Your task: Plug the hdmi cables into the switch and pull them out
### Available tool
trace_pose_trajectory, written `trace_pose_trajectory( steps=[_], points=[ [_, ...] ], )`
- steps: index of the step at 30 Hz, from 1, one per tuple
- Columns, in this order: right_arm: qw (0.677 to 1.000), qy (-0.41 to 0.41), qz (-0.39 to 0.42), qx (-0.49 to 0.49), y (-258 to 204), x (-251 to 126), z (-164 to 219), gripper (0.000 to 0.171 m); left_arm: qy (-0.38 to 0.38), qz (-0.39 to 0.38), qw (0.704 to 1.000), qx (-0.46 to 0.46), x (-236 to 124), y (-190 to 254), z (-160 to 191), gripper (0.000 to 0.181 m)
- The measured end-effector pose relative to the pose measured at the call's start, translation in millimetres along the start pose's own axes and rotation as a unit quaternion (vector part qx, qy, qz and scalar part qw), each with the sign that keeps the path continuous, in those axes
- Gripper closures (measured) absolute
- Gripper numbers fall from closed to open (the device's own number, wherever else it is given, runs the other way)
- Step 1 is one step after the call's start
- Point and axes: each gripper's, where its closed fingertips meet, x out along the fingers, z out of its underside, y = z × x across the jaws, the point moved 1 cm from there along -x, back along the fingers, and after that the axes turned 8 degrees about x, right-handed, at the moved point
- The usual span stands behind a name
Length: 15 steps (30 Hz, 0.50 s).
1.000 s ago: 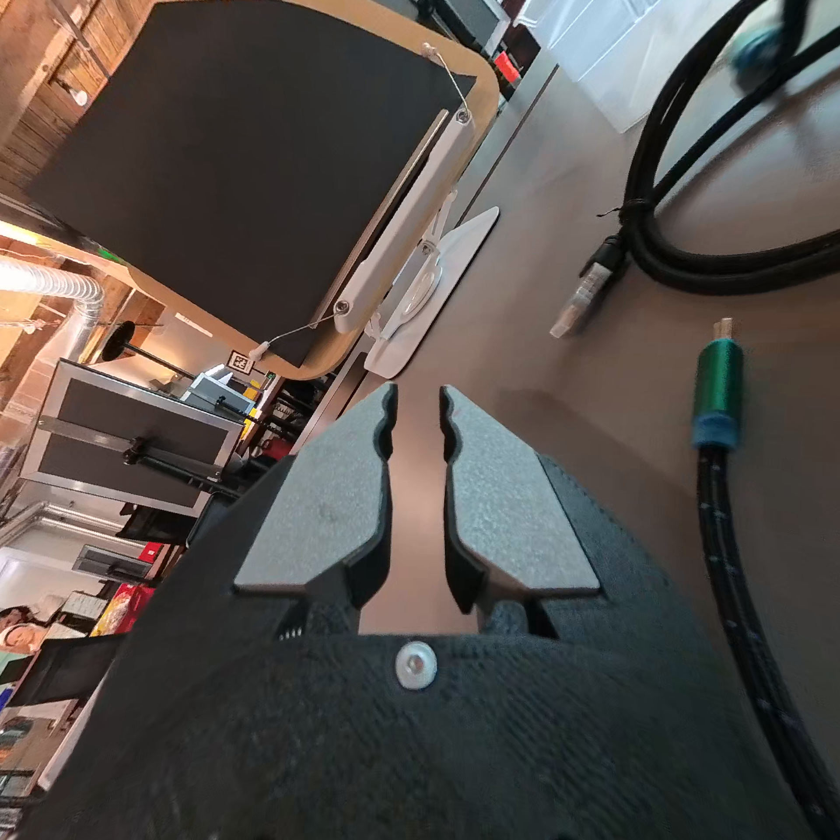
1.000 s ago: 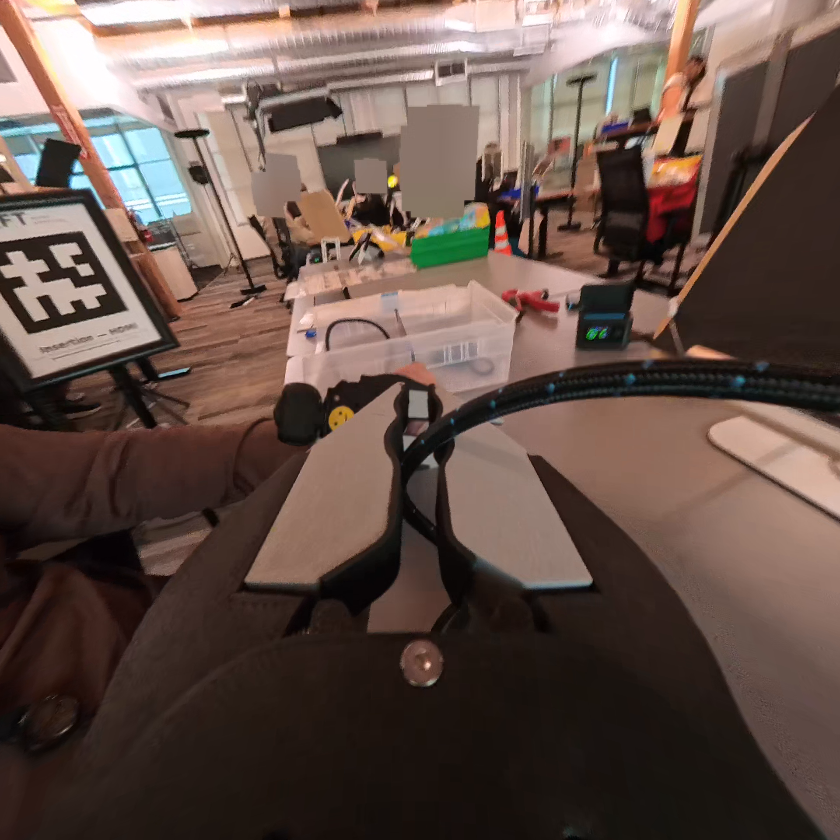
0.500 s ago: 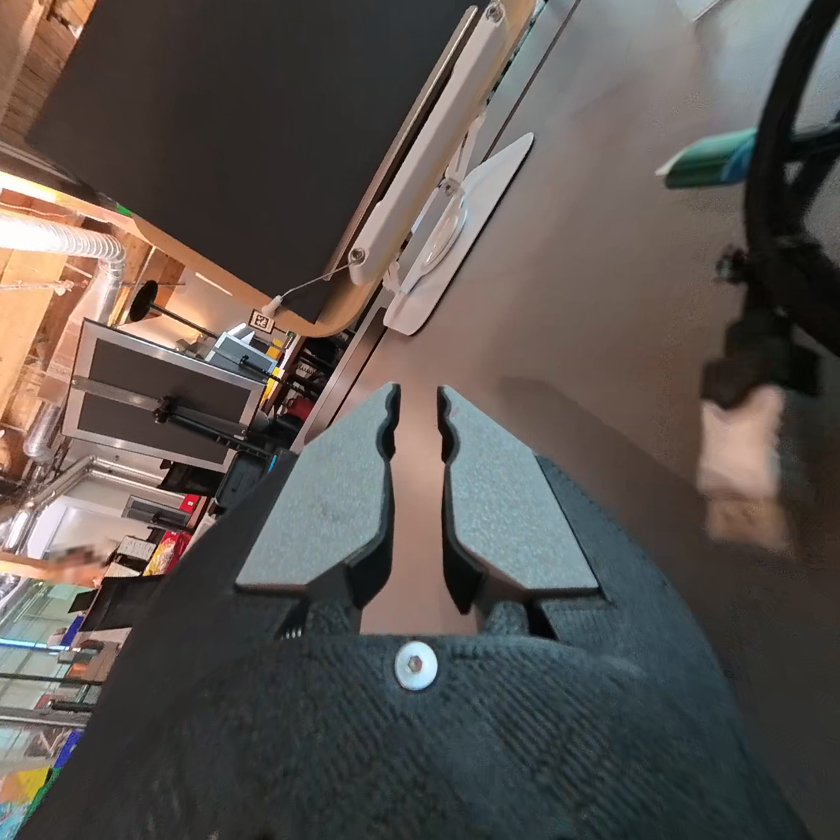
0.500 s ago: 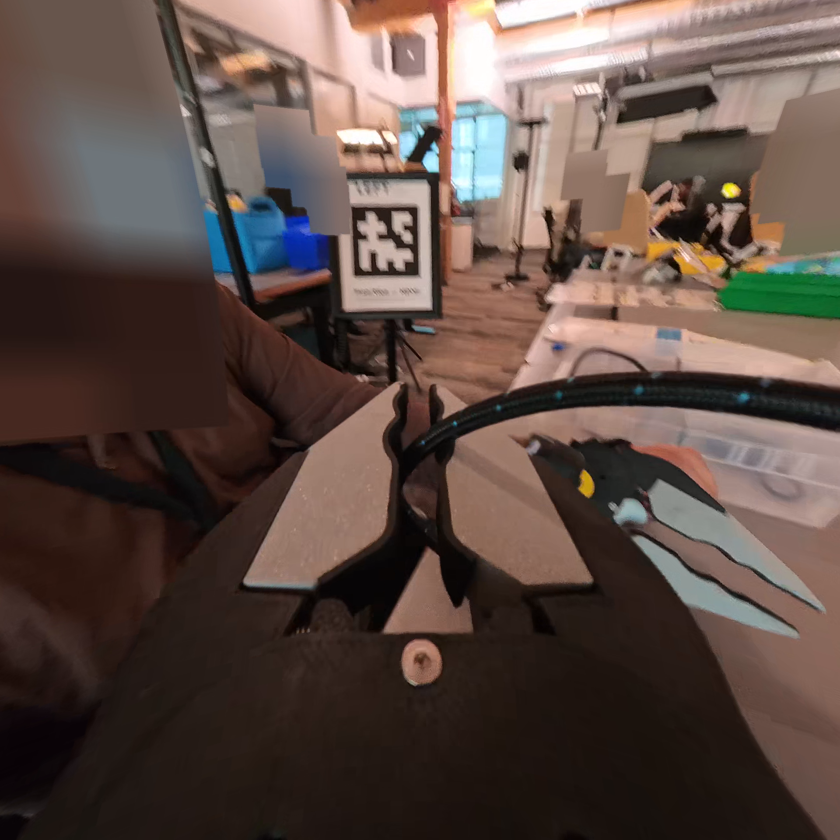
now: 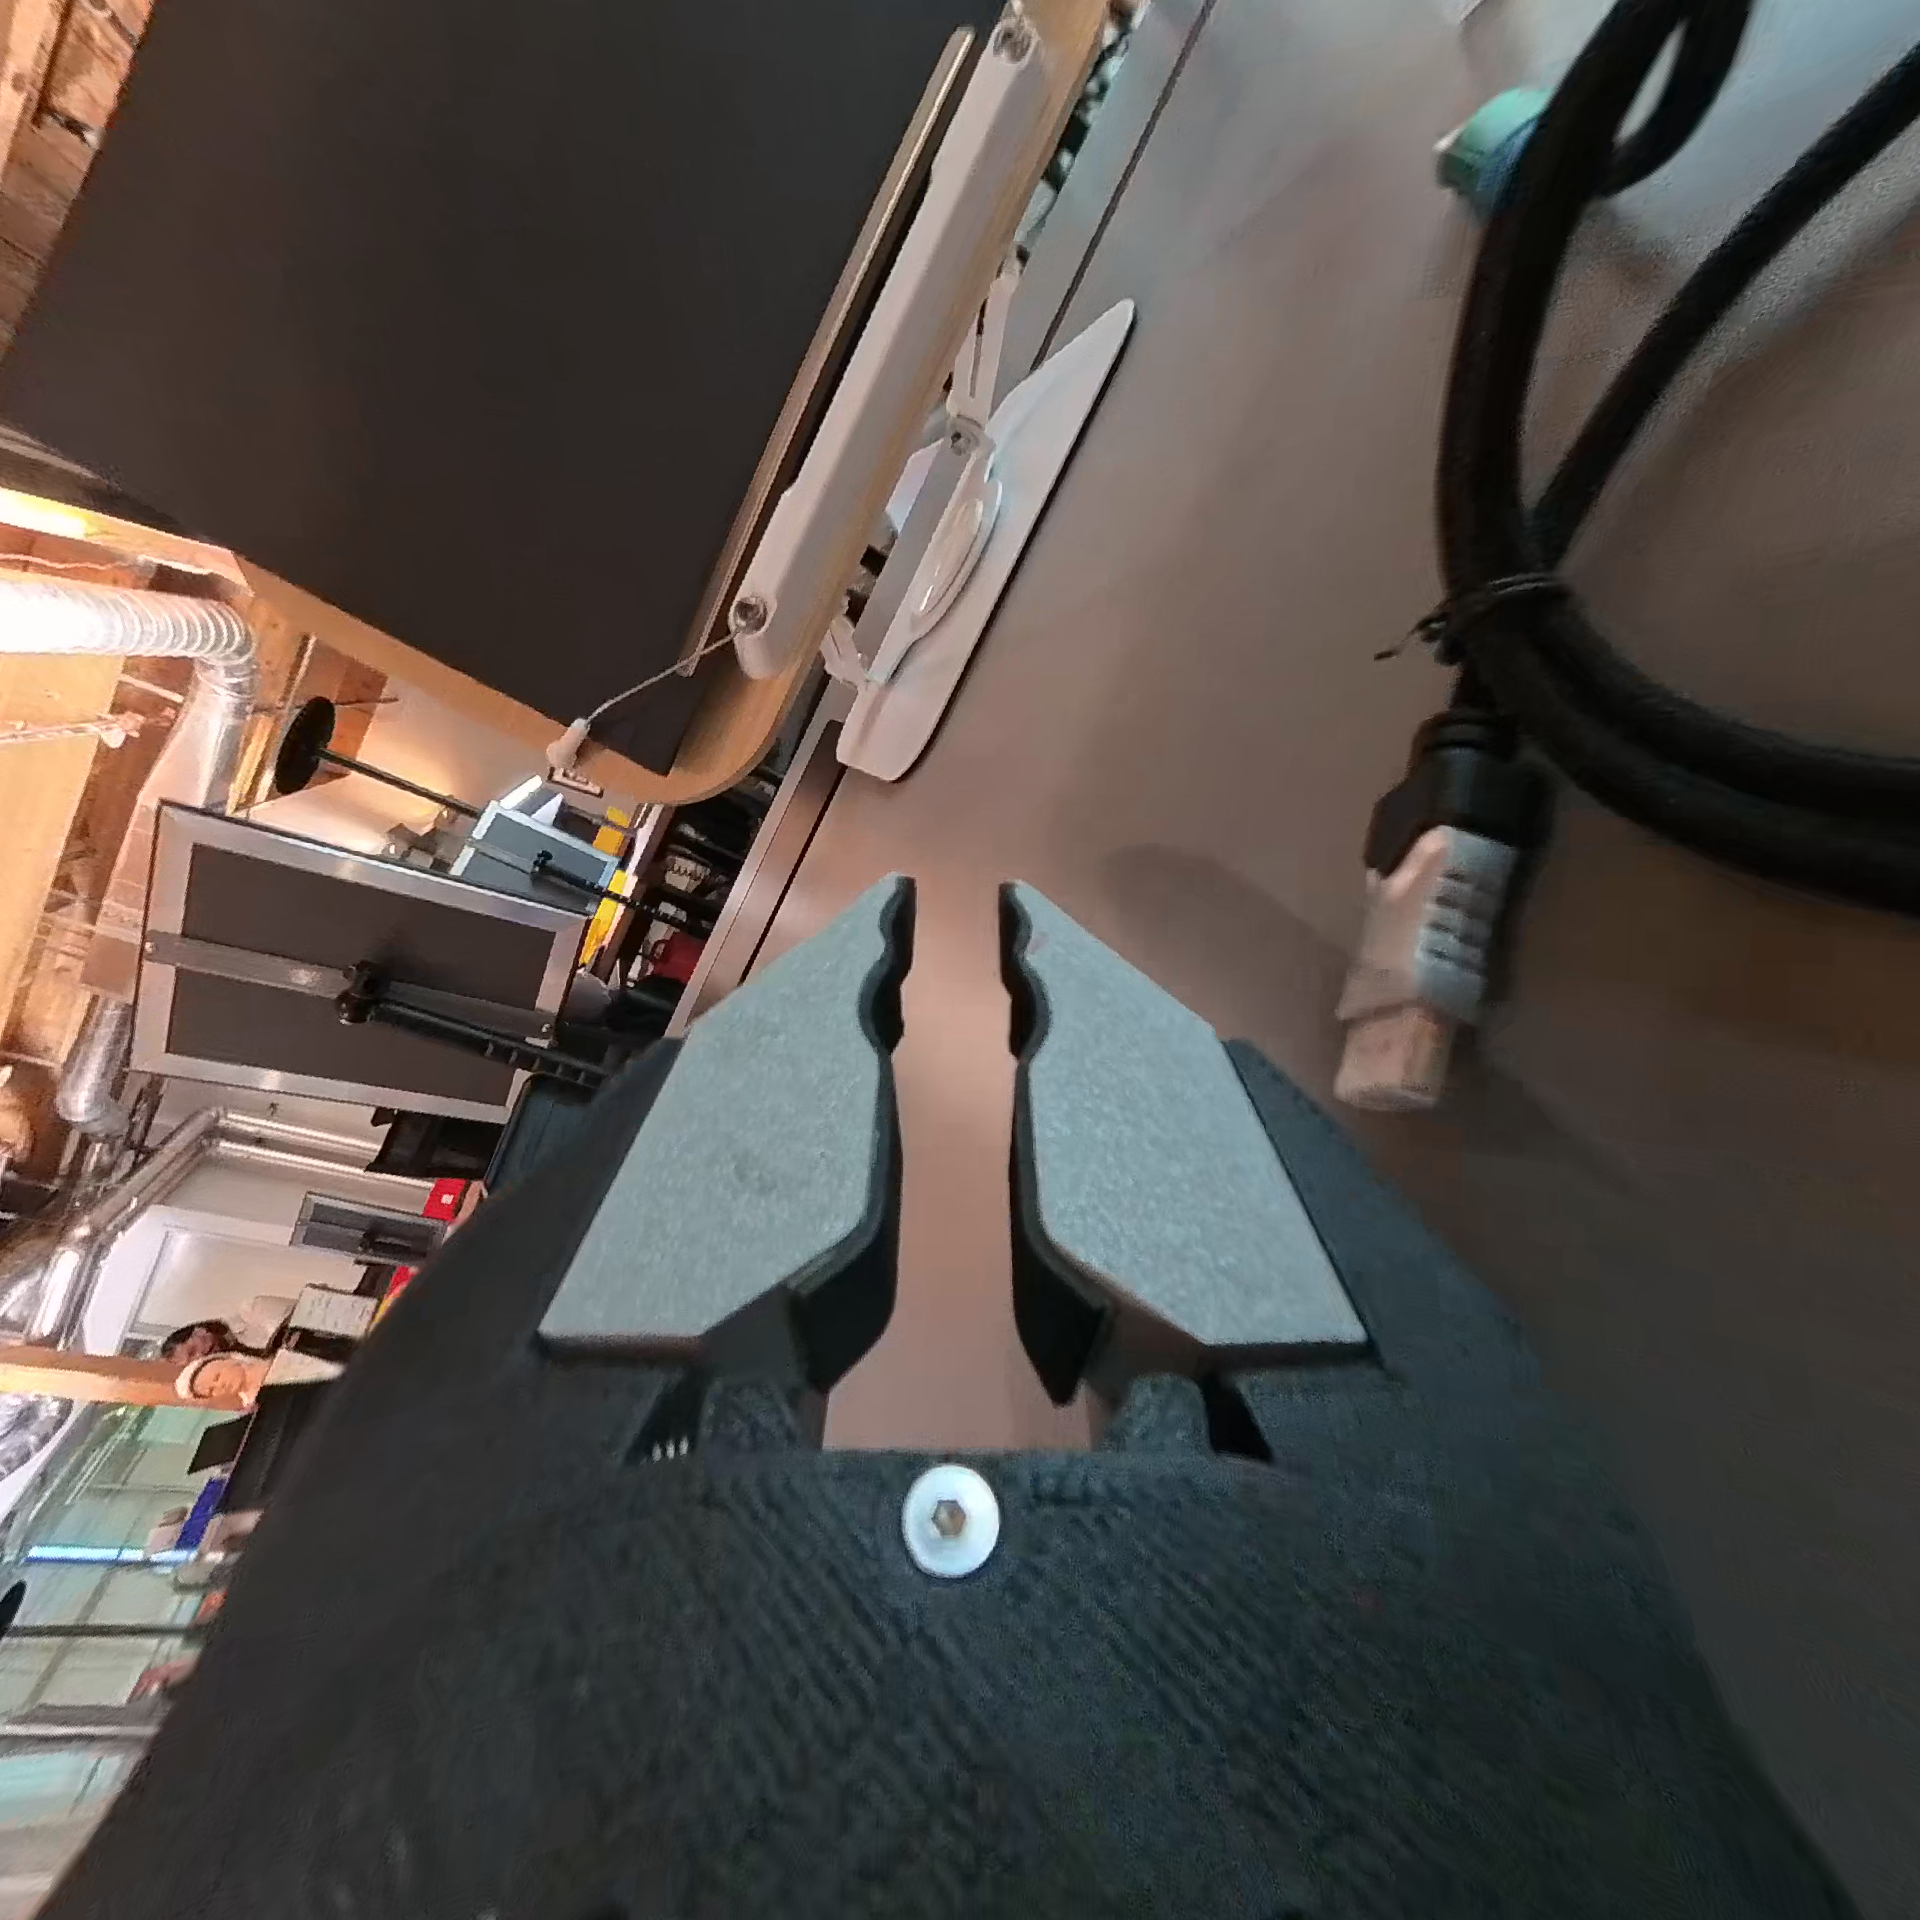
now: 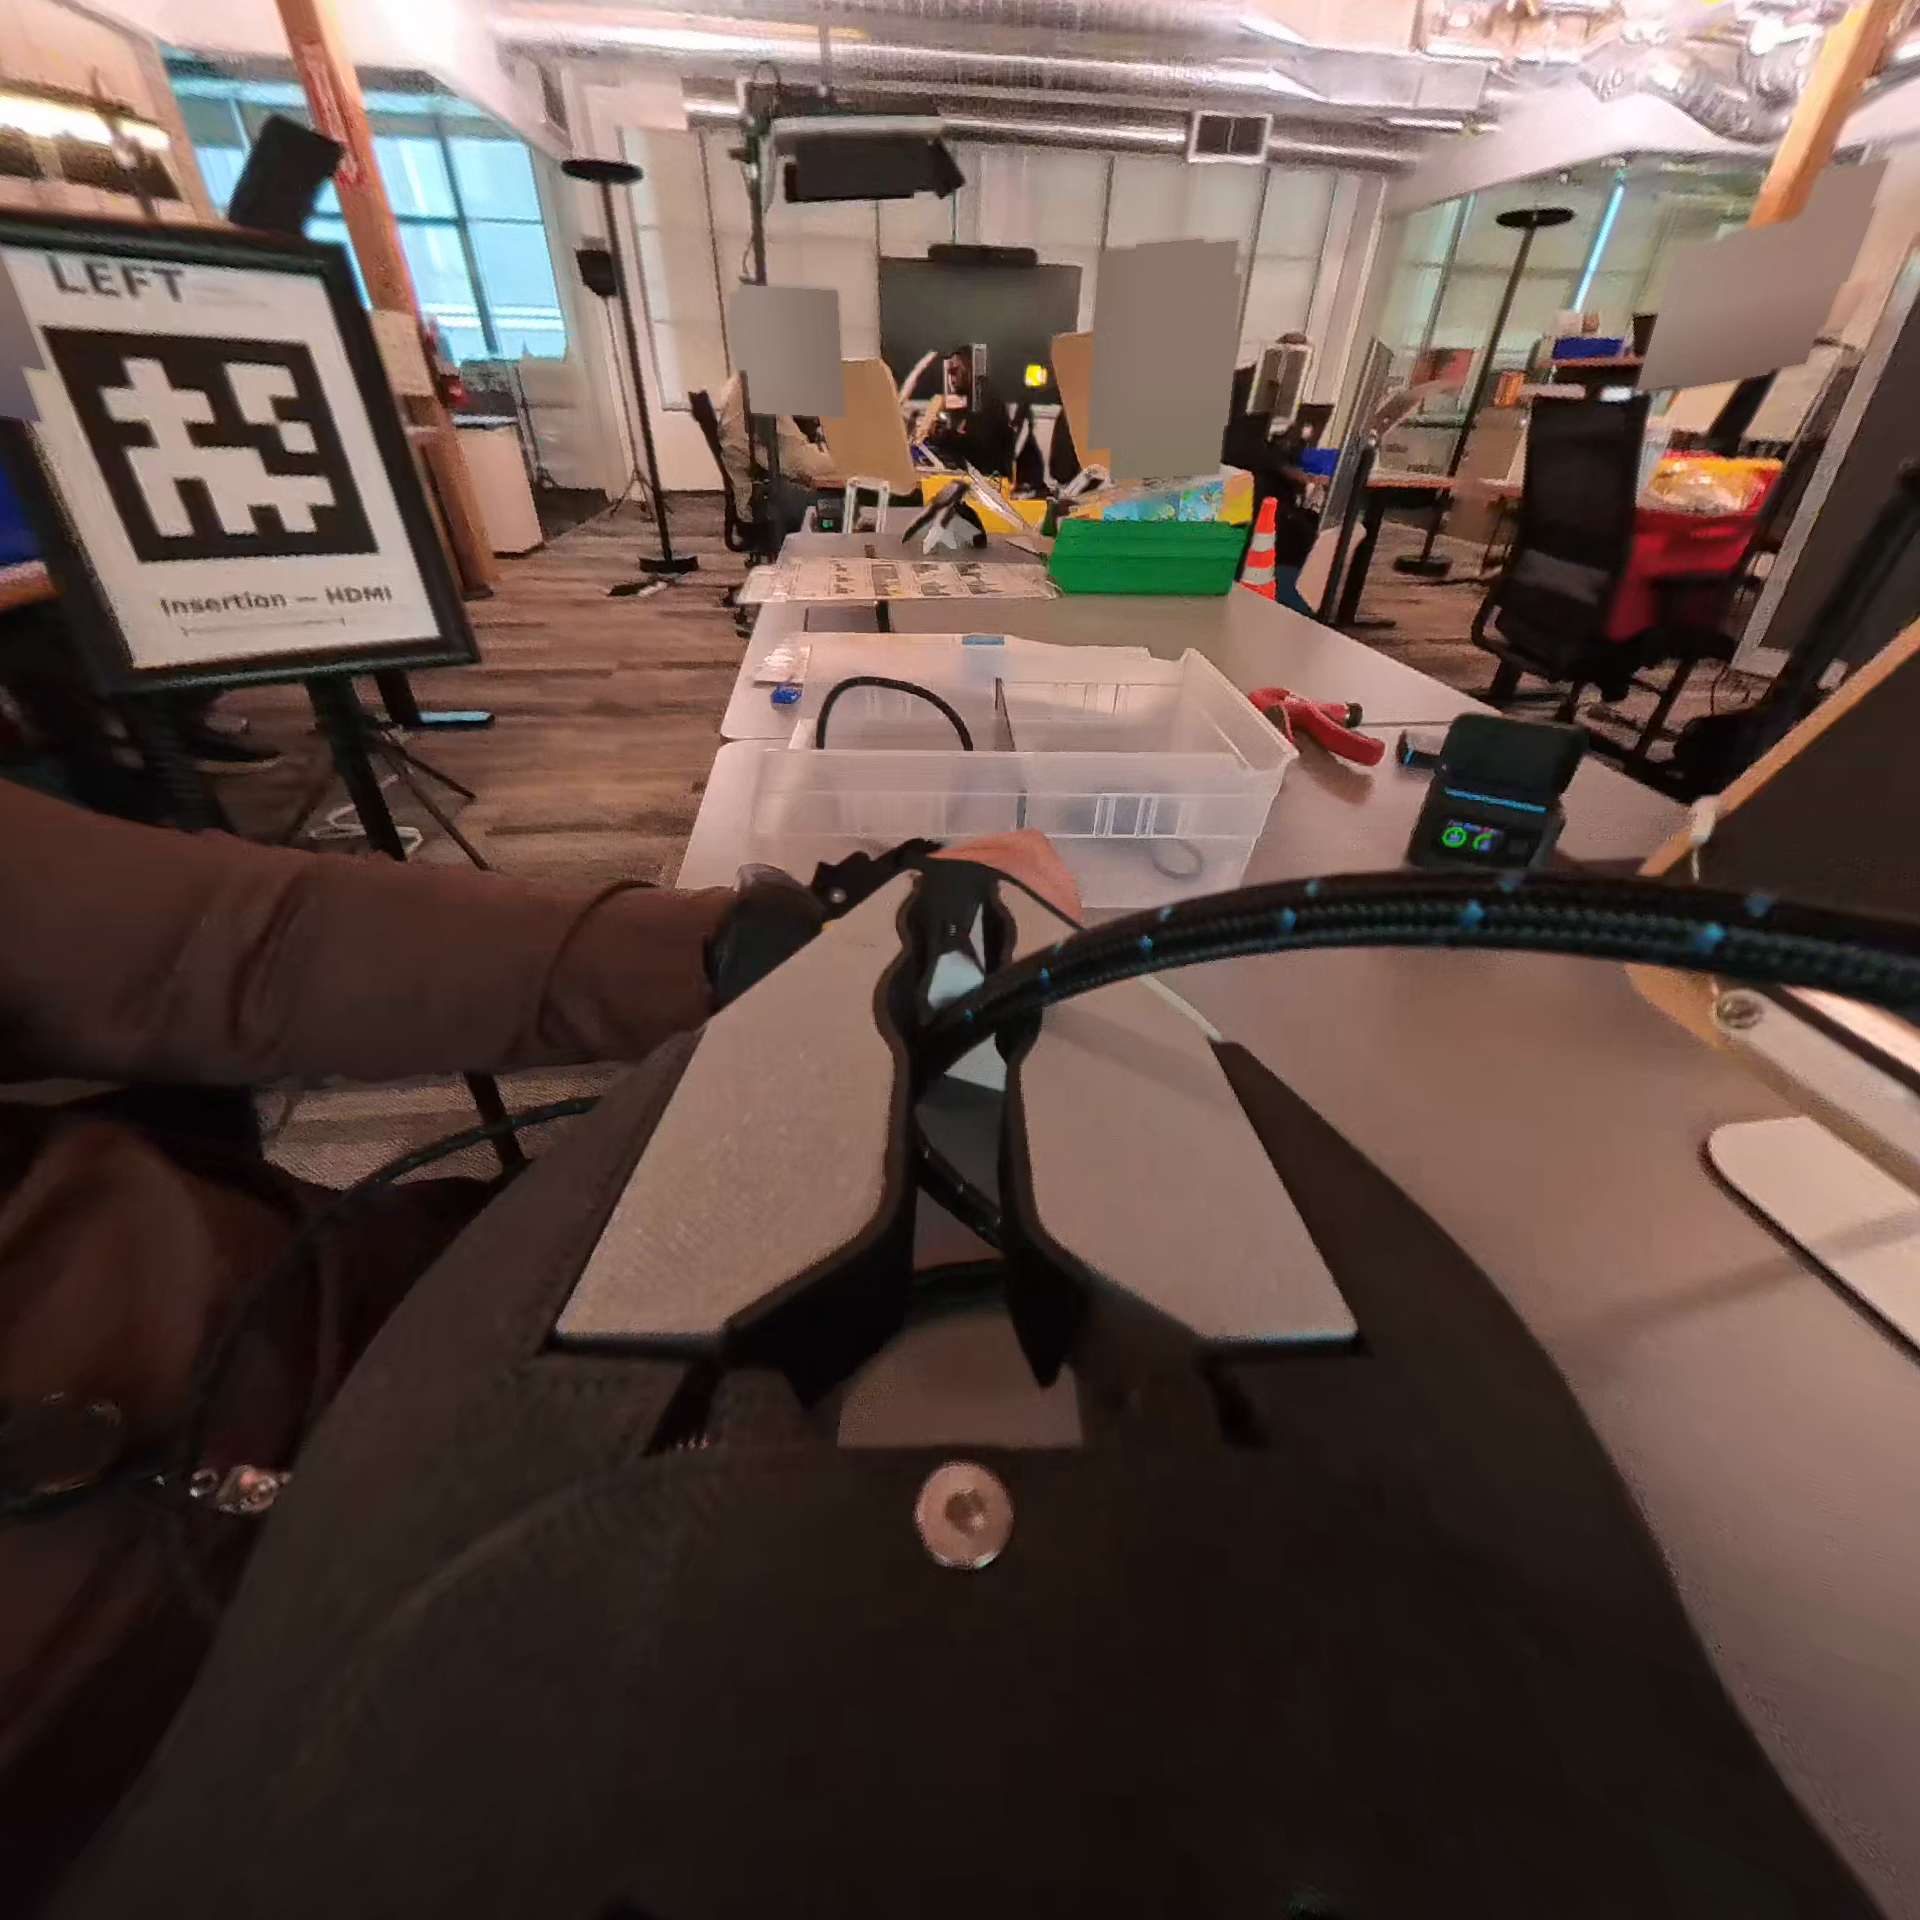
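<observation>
My left gripper [image 5: 956, 904] hangs low over the brown table [image 5: 1195, 727], empty, its jaws a narrow gap apart. A grey HDMI plug [image 5: 1423, 966] on a tied black cable bundle [image 5: 1496, 499] lies on the table just right of its fingers. A green plug [image 5: 1486, 145] shows blurred at the top right. My right gripper [image 6: 956, 914] is shut on a black braided cable with blue flecks [image 6: 1455, 914], which arcs away to the right. No switch is in view.
A black panel [image 5: 468, 312] stands on a white base plate [image 5: 987, 561] at the table's far side. The right wrist view shows a brown sleeve [image 6: 312, 935], a clear plastic bin [image 6: 1018, 769], a small device with a lit screen [image 6: 1486, 800], red pliers [image 6: 1320, 717] and a framed marker board [image 6: 218, 447].
The left view has shifted so the grey plug now lies close to the right of its fingers. The right view swung left, then back toward the table, with the cable held throughout.
</observation>
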Motion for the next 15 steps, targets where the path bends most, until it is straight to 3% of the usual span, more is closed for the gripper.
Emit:
trace_pose_trajectory(
  steps=[1, 7, 10, 12, 15],
  points=[
    [1.0, 0.003, -0.001, 0.009, 1.2, 1.1, -0.1, 0.164, 0.009, 0.002, 1.0, -0.002, -1.5, 0.7, -3.5, 0.167],
    [0.998, 0.035, 0.044, 0.013, 19.7, -10.4, -5.4, 0.164, 0.133, 0.052, 0.983, -0.118, -25.0, -5.9, -39.8, 0.163],
    [0.996, 0.04, 0.062, 0.051, 34.6, -15.3, -1.3, 0.163, 0.227, 0.171, 0.941, -0.182, -53.6, 7.5, -77.9, 0.155],
    [0.994, 0.051, 0.064, 0.066, 38.9, -18.7, -2.9, 0.164, 0.271, 0.272, 0.91, -0.158, -78.8, 32.3, -106.9, 0.155],
    [0.993, 0.056, 0.068, 0.072, 42.2, -22.1, -3.4, 0.164, 0.23, 0.322, 0.916, -0.063, -76.4, 69.7, -121.0, 0.145]
  ],
)
